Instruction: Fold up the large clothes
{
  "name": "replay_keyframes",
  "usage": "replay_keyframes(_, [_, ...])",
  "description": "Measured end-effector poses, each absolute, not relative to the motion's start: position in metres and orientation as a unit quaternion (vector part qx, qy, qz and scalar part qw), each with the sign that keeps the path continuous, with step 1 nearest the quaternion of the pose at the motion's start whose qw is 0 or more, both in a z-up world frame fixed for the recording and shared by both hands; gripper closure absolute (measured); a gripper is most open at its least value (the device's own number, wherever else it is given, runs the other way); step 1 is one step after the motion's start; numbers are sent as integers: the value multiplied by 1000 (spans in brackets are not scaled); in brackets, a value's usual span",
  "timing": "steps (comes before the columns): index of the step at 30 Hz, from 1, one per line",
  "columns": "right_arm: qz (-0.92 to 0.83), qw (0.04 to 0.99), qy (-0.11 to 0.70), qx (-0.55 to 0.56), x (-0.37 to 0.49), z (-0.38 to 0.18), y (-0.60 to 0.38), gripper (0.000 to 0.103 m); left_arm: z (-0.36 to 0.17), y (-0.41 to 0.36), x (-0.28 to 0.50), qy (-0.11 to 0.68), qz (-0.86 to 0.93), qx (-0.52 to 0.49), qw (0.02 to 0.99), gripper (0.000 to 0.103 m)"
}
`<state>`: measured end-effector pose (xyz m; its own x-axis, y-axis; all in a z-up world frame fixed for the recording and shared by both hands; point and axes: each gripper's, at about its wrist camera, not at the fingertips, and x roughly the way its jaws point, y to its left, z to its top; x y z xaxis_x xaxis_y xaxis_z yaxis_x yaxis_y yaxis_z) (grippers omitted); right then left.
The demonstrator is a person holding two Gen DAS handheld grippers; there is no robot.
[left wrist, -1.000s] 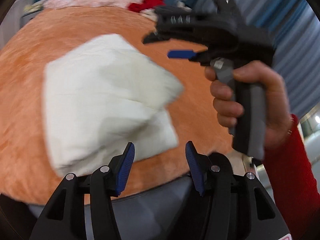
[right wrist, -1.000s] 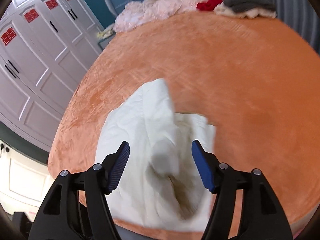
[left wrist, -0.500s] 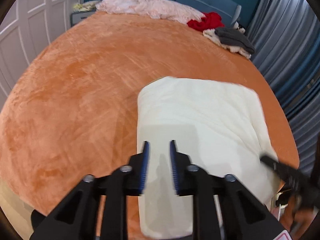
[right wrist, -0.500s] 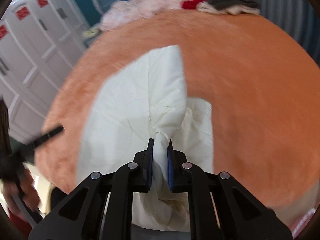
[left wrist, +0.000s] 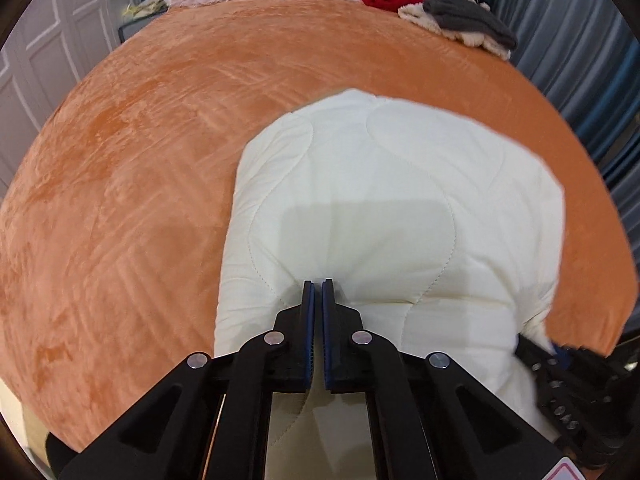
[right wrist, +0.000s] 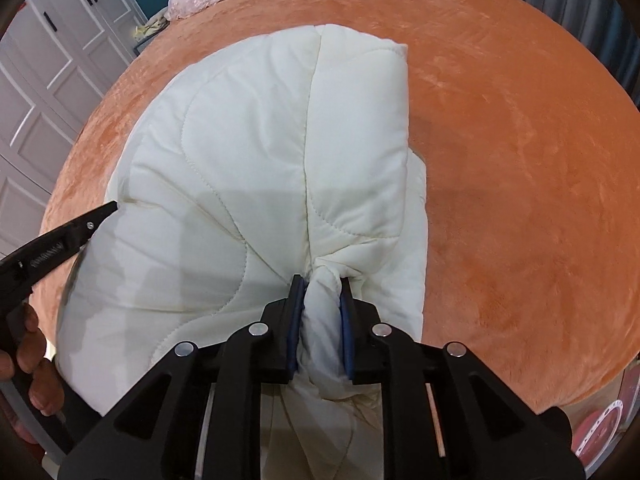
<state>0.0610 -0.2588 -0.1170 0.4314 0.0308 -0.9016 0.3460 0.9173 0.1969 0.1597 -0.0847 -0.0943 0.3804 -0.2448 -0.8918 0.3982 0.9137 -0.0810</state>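
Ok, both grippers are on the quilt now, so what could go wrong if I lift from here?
The left gripper looks shut on only a thin pinch of the quilt; that hold may slip under load.

The right gripper clamps a thick bunched wad, so layers could pull out unevenly and skew the fold.

Both grips sit at the near edge, by the edge of the bed; slack quilt may slide off.

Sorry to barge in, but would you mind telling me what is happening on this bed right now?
A person is folding a cream quilted blanket on an orange bedspread, using two handheld grippers. The right gripper is clamped on a bunched fold at the near edge. The left gripper is closed at the blanket's near edge too. Other clothes lie piled at the far side.
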Motion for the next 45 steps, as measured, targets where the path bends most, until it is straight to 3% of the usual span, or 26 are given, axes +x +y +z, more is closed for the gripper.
replay_keyframes(9, [-96, 823, 521, 204, 61, -120, -265, 82, -105, -92, 158, 511, -175, 103, 835, 103])
replay_keyframes(11, [-105, 825, 516, 205, 56, -108, -271, 70, -95, -92, 156, 505, -173, 117, 837, 103])
replay_keyframes(13, [-112, 832, 496, 220, 47, -83, -278, 69, -75, -83, 156, 506, -184, 88, 838, 103])
replay_keyframes(14, [-111, 838, 482, 229, 43, -73, -282, 63, -64, -76, 157, 506, -194, 60, 838, 98])
replay_keyframes(17, [-120, 859, 431, 249, 44, -35, -297, 53, -34, -69, 166, 493, -210, 12, 844, 97])
replay_keyframes(22, [-134, 860, 417, 261, 91, -28, -312, 53, -20, -87, 211, 491, -213, -12, 845, 96])
replay_keyframes(28, [-147, 830, 456, 286, 135, -71, -321, 54, -65, -117, 248, 538, -209, -23, 816, 96])
replay_keyframes(32, [-142, 815, 481, 291, 144, -113, -322, 62, -97, -134, 250, 542, -207, 6, 815, 96])
replay_keyframes(45, [-138, 819, 471, 297, 144, -152, -321, 60, -138, -151, 246, 507, -194, 49, 838, 96])
